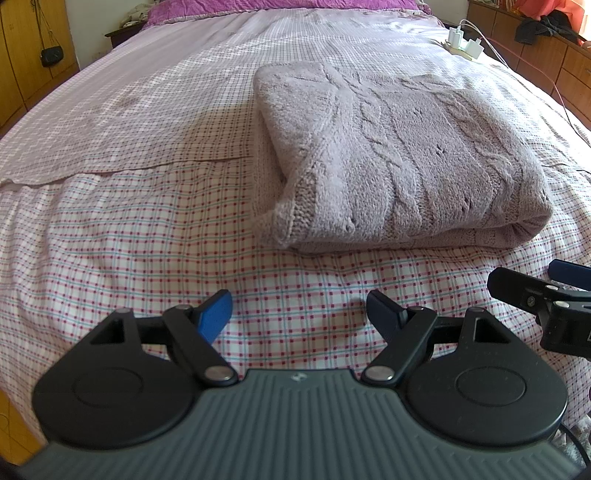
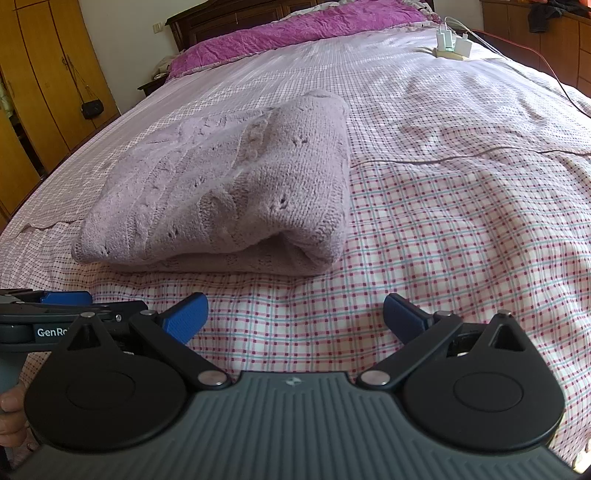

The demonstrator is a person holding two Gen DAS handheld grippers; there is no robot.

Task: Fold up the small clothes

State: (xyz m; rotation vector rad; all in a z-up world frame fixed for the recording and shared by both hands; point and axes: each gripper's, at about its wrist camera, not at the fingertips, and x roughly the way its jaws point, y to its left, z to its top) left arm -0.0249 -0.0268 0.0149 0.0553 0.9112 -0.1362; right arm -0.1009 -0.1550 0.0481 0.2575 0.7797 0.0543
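The knit sweater [image 1: 399,158], pale lilac w/ cable pattern, lies folded into a thick bundle on the bed [image 1: 129,229], on the checked sheet, roughly mid-bed and nearer the foot end where both tongs wait.

Left tongs [image 1: 299,314]: wide apart, nothing between the blue pads, hovering over bare sheet. Right tongs [image 2: 295,314]: also wide, empty, same posture. Neither touches the sweater; both sit just short of its near edge.

Key relation: from the left tongs the bundle lies ahead and to the right; from the right tongs it lies ahead and to the left. So it sits btwn the two, approx centred. The right tongs look slightly nearer its rolled near-right corner, but fisheye warp makes that hard to call.

Long axis: runs away from the tongs up the bed, angled a bit, w/ the rounded fold edge facing the tongs and the flatter end pointing toward the purple bedcover [image 2: 295,29]. The near-left corner shows a loose flap turned up.

Judgement: the fold looks mostly done; any next move would likely be tidying that flap or one more fold along the long axis.
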